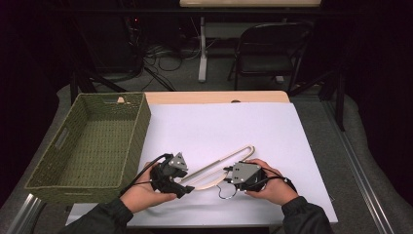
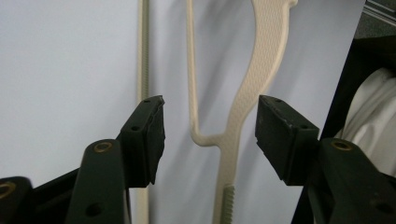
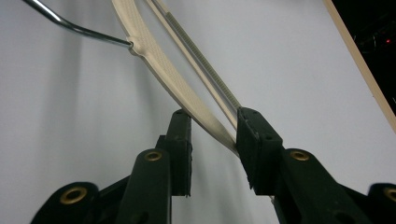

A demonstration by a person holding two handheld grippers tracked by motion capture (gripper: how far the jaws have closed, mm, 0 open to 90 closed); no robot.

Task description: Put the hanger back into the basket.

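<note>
From my remote seat I see a green woven basket [image 1: 90, 141] sitting at the table's left edge, partly on the white sheet [image 1: 219, 129] that covers the wooden table [image 1: 214, 97]. Beyond the table a dark folding chair [image 1: 270, 51] stands near tangled floor cables [image 1: 160, 58].

Two black jaws of the right gripper [image 3: 212, 140] are rising from the near edge, standing a little apart with a cream plastic clothes hanger [image 3: 161, 60] running between them. The hanger's curved arm is touching the inner face of the right jaw, and its thin ribbed bar is lying just beside. A silver metal hook [image 3: 70, 25] is curving away to the far left. Everything is lying on a white table surface [image 3: 289, 56], whose pale wooden edge [image 3: 357, 49] is showing at the right.
</note>
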